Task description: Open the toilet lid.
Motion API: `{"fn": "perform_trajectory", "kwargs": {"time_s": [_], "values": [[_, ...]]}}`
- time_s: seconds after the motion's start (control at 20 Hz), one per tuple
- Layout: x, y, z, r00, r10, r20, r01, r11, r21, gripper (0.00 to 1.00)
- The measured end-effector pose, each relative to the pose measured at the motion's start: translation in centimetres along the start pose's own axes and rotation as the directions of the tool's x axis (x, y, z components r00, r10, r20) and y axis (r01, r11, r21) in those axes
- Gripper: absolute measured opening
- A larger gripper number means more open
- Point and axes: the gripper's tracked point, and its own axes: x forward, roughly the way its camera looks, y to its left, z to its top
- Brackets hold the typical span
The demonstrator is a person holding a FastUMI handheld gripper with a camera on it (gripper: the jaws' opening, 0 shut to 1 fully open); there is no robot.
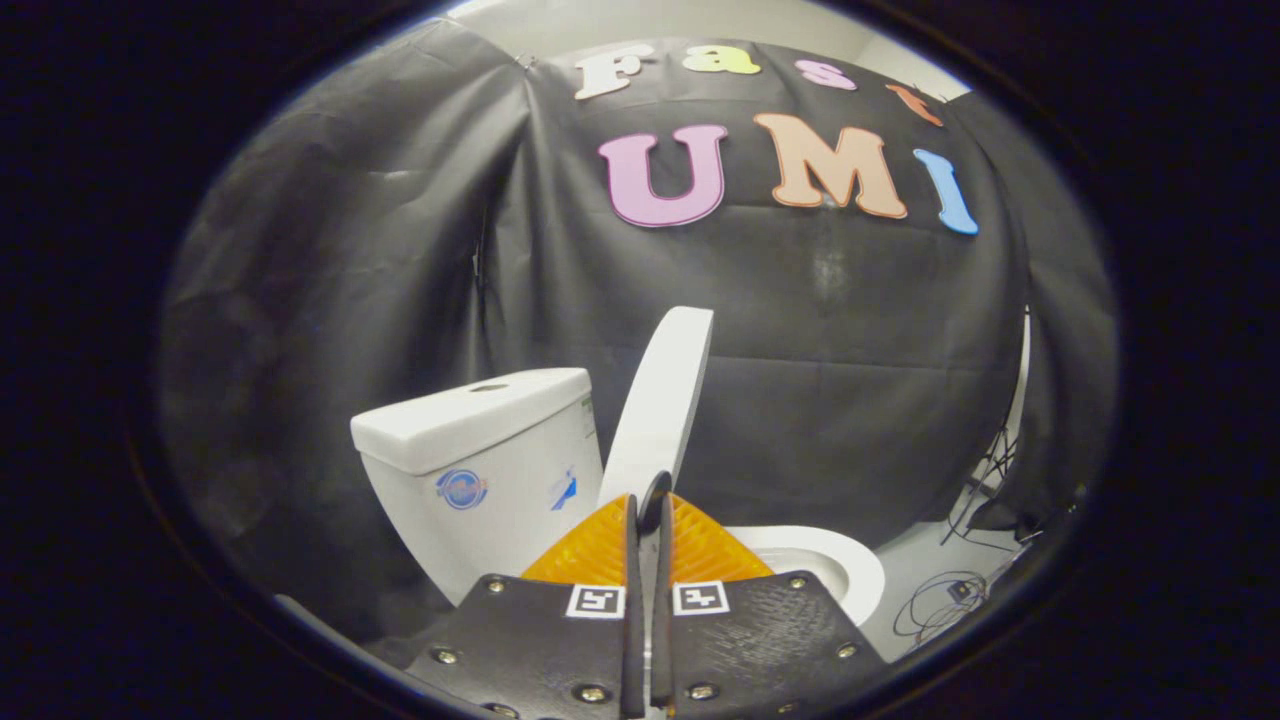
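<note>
Two orange fingers [600, 548] of the tongs [648, 510] sit pressed almost together at the bottom centre of the frame, only a thin slit between them. Whether they pinch anything cannot be told. Just ahead of their tips the white toilet lid [662, 400] stands raised, nearly upright, leaning toward the cistern [485, 460] at lower left. The toilet seat [830, 565] curves out to the right, with loose cables [945, 600] on the floor beyond it.
</note>
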Motion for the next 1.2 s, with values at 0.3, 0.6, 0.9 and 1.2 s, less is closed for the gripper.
{"fn": "perform_trajectory", "kwargs": {"time_s": [0.3, 0.6, 0.9, 1.2], "values": [[0.7, 3.0, 0.7, 0.999, 0.02, 0.037, -0.02, 1.0, -0.012, 0.03], [1.3, 6.0, 0.8, 0.996, 0.067, 0.062, -0.068, 0.998, 0.016, 0.04], [1.6, 8.4, 0.6, 0.991, 0.107, 0.077, -0.109, 0.994, 0.02, 0.06], [1.7, 9.3, 0.7, 0.989, 0.129, 0.079, -0.13, 0.992, 0.008, 0.08]]}}
